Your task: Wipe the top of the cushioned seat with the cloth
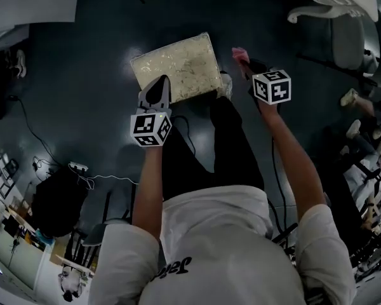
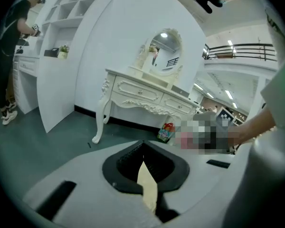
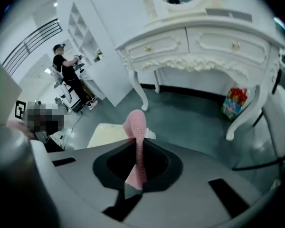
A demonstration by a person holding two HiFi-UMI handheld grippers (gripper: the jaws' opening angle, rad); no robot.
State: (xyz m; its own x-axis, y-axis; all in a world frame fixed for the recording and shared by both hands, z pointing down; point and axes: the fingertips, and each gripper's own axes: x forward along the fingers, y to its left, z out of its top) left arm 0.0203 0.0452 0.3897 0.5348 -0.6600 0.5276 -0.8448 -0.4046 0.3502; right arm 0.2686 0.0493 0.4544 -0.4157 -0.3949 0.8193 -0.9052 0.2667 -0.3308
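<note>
The cushioned seat [image 1: 178, 65] is a cream square pad on the dark floor ahead of me. My left gripper [image 1: 157, 89] hangs over its near edge, jaws closed tip to tip with nothing held. In the left gripper view a cream sliver of the seat [image 2: 147, 186] shows behind the left gripper [image 2: 142, 148]. My right gripper [image 1: 249, 67] is just off the seat's right side, shut on the pink cloth [image 1: 239, 54]. In the right gripper view the cloth [image 3: 135, 125] stands up out of the right gripper [image 3: 138, 146], with the seat [image 3: 107, 132] beyond to the left.
A white carved dressing table [image 2: 147, 91] [image 3: 204, 46] stands ahead, a colourful bag [image 2: 167, 131] [image 3: 235, 101] under it. A person [image 3: 69, 75] works at white shelves on the left. A grey chair [image 1: 349, 40] is at the far right. Cables [image 1: 82, 170] lie on the floor at the left.
</note>
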